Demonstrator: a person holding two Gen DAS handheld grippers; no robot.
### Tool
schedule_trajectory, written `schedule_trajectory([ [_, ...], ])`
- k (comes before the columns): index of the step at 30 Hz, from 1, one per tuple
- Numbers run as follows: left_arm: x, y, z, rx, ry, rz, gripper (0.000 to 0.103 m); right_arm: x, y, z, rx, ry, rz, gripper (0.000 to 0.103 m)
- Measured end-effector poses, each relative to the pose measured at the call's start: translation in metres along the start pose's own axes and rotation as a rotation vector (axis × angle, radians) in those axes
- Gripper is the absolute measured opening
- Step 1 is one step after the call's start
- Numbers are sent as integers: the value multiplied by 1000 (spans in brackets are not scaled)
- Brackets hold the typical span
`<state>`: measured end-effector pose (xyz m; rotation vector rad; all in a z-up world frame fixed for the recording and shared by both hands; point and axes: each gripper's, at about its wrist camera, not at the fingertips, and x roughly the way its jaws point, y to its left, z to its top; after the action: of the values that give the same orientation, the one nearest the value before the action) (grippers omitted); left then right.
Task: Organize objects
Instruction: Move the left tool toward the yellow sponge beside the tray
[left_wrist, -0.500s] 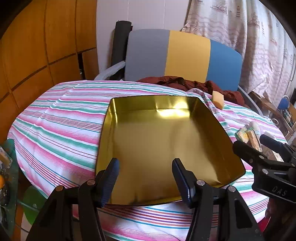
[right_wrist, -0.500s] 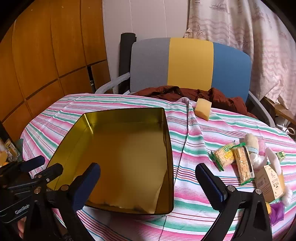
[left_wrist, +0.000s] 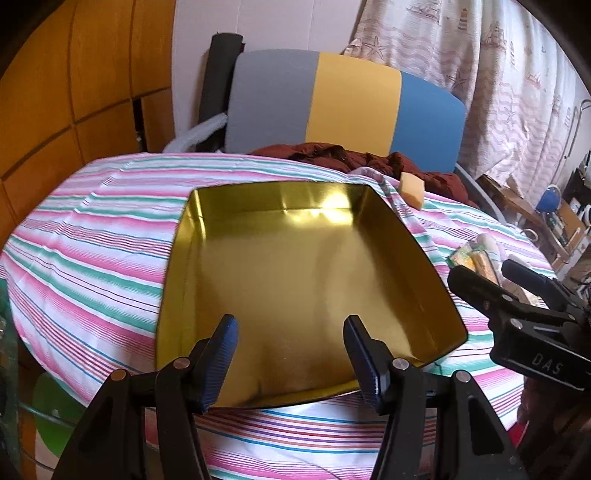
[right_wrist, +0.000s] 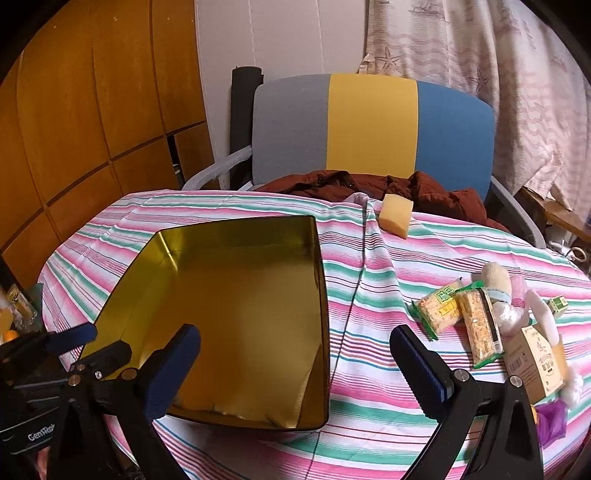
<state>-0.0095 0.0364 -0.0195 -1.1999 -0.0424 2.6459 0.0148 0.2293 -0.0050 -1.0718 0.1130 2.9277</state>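
My left claw (left_wrist: 290, 354) hangs with its fingers spread and nothing between them, just over the near edge of the gold tin tray (left_wrist: 295, 266), which lies straight ahead of it on the striped tablecloth (left_wrist: 92, 258). My right claw (right_wrist: 295, 365) is spread wider, also holding nothing; its left finger sits over the tray's near right corner and its right finger over bare cloth, so the tray (right_wrist: 229, 288) lies ahead and to the left of it.

Ahead and to the right of my right claw lie two snack packets (right_wrist: 458, 314), a plush toy (right_wrist: 498, 284) and a small cardboard box (right_wrist: 535, 362). The box is partly cut by my finger, and a purple scrap (right_wrist: 550, 421) below it is too cropped to name. From the left claw's camera this heap is mostly hidden behind my right claw (left_wrist: 495, 280); only packet ends (left_wrist: 472, 258) peek out.

Farther off, beyond the tray's far right corner, a yellow sponge (right_wrist: 397, 216) rests near the table's back edge. Behind that a dark red garment (right_wrist: 369, 188) lies heaped on a grey, yellow and blue chair (right_wrist: 369, 125).

Only the right camera shows jars (right_wrist: 16, 306) at the far left, blurred.
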Motion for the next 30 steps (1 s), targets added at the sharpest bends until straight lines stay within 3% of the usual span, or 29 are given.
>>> schedule_trajectory([
  [11,9,-12,5,41,18,-70,60,2,-29,5,72,5,-47,103],
  [14,12,-15,11,38,24,-111,70,2,-43,7,95,12,-66,103],
  [19,13,-29,30,53,-7,-155,81,-2,-77,14,128,15,-107,103],
  [24,22,-54,60,119,-10,-209,82,-9,-116,26,157,5,-157,103],
  [30,47,-98,101,201,9,-212,82,-17,-165,44,157,-51,-245,103],
])
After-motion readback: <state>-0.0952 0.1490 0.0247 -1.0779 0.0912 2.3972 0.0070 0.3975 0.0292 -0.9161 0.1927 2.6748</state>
